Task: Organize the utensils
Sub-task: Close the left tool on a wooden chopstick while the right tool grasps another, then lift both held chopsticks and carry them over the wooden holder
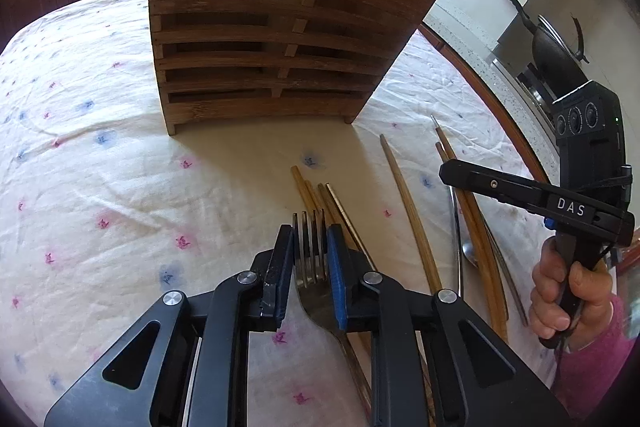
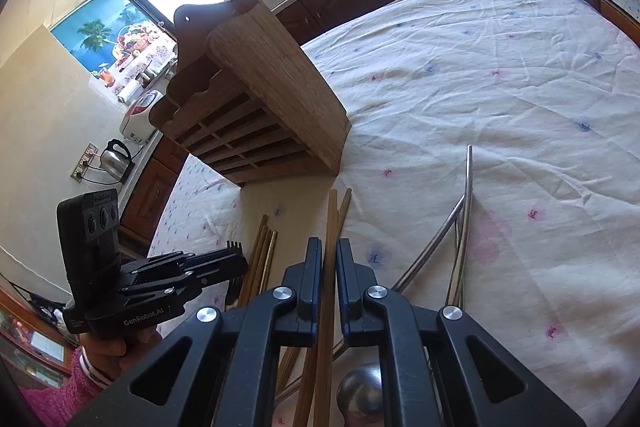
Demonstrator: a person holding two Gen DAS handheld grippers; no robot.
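round table [image 1: 80, 131] in a wrinkly floral cloth, wooden utensil rack [image 1: 276, 39] standing on it, loose bamboo chopsticks [image 1: 408, 211], metal chopsticks [image 2: 466, 211], spoon [image 2: 360, 393] lying nearby

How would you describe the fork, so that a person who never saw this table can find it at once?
Start at the slatted wooden rack standing on the flowered tablecloth. In front of it lie several chopsticks. The fork is among them, clamped between the pads of the left gripper: it is shiny metal with four tines pointing at the rack, unlike the plain sticks beside it.

The fork [image 1: 316, 279] handle runs hidden under the left gripper [image 1: 310, 247]; spoon [image 2: 360, 393] partly covered.
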